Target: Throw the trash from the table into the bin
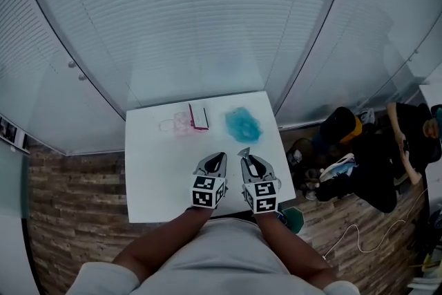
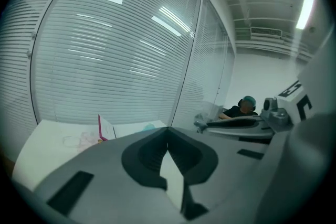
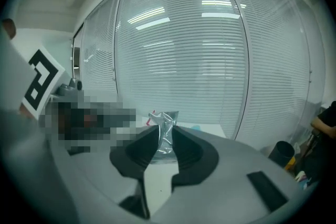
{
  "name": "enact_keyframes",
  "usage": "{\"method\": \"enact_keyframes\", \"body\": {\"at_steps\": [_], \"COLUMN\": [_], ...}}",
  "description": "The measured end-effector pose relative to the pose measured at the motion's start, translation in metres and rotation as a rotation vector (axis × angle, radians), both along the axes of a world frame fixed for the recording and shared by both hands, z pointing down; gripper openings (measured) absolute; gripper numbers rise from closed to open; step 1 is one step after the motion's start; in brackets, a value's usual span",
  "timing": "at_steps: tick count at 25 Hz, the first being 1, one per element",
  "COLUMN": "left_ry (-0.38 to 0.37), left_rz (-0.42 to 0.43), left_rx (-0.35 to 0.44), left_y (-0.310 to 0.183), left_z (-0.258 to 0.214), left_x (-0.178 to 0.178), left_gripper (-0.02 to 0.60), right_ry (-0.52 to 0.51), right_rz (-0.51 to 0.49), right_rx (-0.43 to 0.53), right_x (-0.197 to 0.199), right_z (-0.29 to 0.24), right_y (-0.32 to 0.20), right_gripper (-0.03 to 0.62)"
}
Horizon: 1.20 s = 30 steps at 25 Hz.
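Observation:
My right gripper (image 1: 246, 158) (image 3: 165, 131) is shut on a small crinkled silvery plastic wrapper (image 3: 167, 121) (image 1: 243, 151), whose top sticks up above the jaw tips. It hangs over the near half of the white table (image 1: 148, 183). Close beside it on the left, my left gripper (image 1: 220, 157) (image 2: 168, 130) has its jaw tips touching with nothing between them. At the table's far side lie a crumpled clear wrapper (image 1: 173, 126) (image 2: 79, 140), a small pink-edged white box (image 1: 198, 117) (image 2: 103, 127) and a blue crumpled wad (image 1: 243, 124) (image 2: 149, 126).
A glass wall with blinds (image 1: 207, 17) stands right behind the table. By the table's near right corner sits a teal object (image 1: 294, 218) on the wooden floor. Further right a person (image 1: 376, 169) sits among bags and cables.

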State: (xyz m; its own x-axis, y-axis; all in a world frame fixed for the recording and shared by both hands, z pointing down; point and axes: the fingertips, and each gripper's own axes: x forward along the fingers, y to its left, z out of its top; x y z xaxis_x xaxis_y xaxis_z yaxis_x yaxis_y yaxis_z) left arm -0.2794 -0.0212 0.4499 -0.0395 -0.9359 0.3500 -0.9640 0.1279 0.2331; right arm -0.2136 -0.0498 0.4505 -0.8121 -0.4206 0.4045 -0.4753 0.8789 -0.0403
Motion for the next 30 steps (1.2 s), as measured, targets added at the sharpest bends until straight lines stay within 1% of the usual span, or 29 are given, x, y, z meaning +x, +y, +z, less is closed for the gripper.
{"method": "enact_keyframes", "body": {"at_steps": [3,9,14,19,23,27,30], "left_ry": [0.004,0.005,0.017,0.044,0.042,0.027,0.03], "left_rz": [0.004,0.046,0.095,0.154,0.22,0.299,0.338], "left_rx": [0.028,0.047,0.044,0.026,0.027,0.029,0.021], "left_y": [0.0,0.004,0.006,0.002,-0.012,-0.029,-0.044], "left_z": [-0.01,-0.019,-0.017,-0.006,-0.008,-0.009,-0.005], "left_x": [0.002,0.017,0.036,0.061,0.093,0.137,0.17], "left_gripper": [0.005,0.005,0.005,0.005,0.005,0.005,0.005], "right_ry": [-0.02,-0.04,-0.05,-0.046,-0.05,-0.053,-0.044], "right_rz": [0.022,0.078,0.121,0.184,0.255,0.316,0.353], "right_rx": [0.032,0.02,0.017,0.006,-0.004,-0.01,-0.012], "right_x": [0.005,0.02,0.037,0.065,0.1,0.141,0.173], "right_z": [-0.015,-0.025,-0.024,-0.016,-0.014,-0.012,-0.008], "right_y": [0.0,0.006,0.012,0.013,0.003,-0.008,-0.017], "right_gripper": [0.087,0.087,0.087,0.087,0.087,0.087,0.087]}}
